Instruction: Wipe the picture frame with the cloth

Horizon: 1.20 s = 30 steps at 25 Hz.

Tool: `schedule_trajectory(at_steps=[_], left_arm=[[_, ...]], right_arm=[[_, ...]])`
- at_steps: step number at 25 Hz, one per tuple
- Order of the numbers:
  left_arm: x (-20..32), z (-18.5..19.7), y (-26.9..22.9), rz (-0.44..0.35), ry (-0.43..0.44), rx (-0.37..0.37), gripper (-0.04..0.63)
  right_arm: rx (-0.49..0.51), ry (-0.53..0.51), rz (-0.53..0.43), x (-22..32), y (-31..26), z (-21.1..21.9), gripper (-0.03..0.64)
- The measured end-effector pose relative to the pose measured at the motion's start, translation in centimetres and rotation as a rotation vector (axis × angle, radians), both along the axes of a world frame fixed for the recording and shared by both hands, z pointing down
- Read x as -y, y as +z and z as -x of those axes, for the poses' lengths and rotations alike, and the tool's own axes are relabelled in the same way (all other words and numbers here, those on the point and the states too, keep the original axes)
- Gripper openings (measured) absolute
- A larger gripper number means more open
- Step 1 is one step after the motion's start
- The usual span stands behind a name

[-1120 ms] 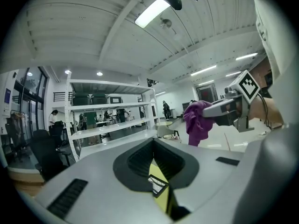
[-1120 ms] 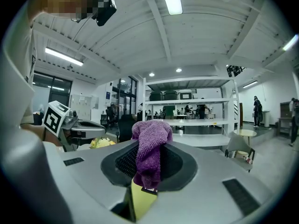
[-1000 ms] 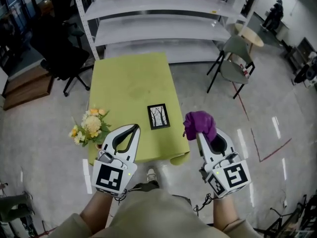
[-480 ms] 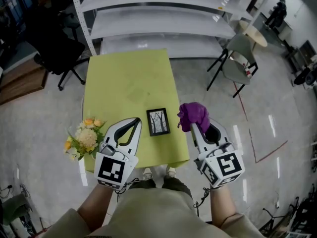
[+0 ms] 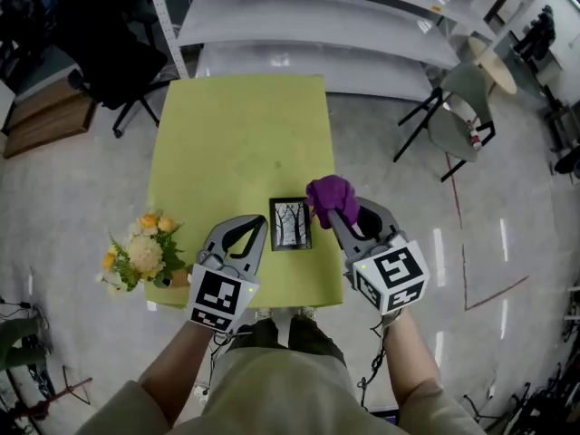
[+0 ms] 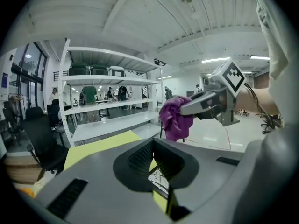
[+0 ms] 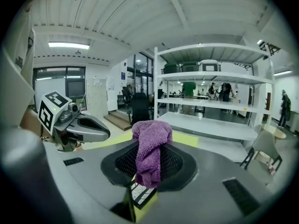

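- Shelves (image 5: 308, 25) are the biggest thing here. They are white and stand past the far end of the table.
- Table (image 5: 236, 125) is yellow-green. The person stands at its near end.
- Flowers (image 5: 140, 252) sit at the near left corner, well away from the job.
- Left gripper (image 5: 254, 222) hangs just left of the frame. Its two jaws are together, with nothing between them.
- Right gripper (image 5: 335, 214) hangs just right of the frame. Its jaws are pinched tight on the purple cloth.
- Picture frame (image 5: 290, 223) lies flat on the table, close to the near edge, between the two grippers. It has a black rim and a tree drawing inside.
- Cloth (image 5: 331, 191) is a bunched lump sticking out of the right jaws, by the frame's top right corner. I think it hangs above the frame and is not touching it yet.
- Next, I think the cloth should go down softly onto the glass and slide from side to side.
- Push lightly. The frame looks light, so it may slip toward the table edge.
- The left gripper could rest on the frame's rim to stop it from moving.
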<state>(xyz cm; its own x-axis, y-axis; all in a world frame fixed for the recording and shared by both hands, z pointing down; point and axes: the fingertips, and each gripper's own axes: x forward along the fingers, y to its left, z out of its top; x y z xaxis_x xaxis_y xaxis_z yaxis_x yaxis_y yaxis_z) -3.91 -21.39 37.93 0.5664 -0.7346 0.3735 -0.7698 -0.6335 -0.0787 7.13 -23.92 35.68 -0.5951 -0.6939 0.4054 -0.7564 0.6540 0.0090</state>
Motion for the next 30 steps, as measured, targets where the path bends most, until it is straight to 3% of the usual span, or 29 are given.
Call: schedule_trajectory(at_steps=[10, 17, 30], left_arm=[[2.2, -1.5, 8.9, 0.146, -0.089, 0.001, 0.008], [2.2, -1.8, 15.9, 0.258, -0.13, 0.008, 0.008], [1.8, -2.0, 25.1, 0.429, -0.115, 0.026, 0.008]], right_arm=[[-0.033, -0.216, 0.116, 4.6, 9.5, 5.1, 0.083], [-0.128, -0.331, 0.154, 5.8, 16.1, 7.2, 0.083], [-0.225, -0.416, 0.28, 4.8, 25.7, 10.5, 0.083]])
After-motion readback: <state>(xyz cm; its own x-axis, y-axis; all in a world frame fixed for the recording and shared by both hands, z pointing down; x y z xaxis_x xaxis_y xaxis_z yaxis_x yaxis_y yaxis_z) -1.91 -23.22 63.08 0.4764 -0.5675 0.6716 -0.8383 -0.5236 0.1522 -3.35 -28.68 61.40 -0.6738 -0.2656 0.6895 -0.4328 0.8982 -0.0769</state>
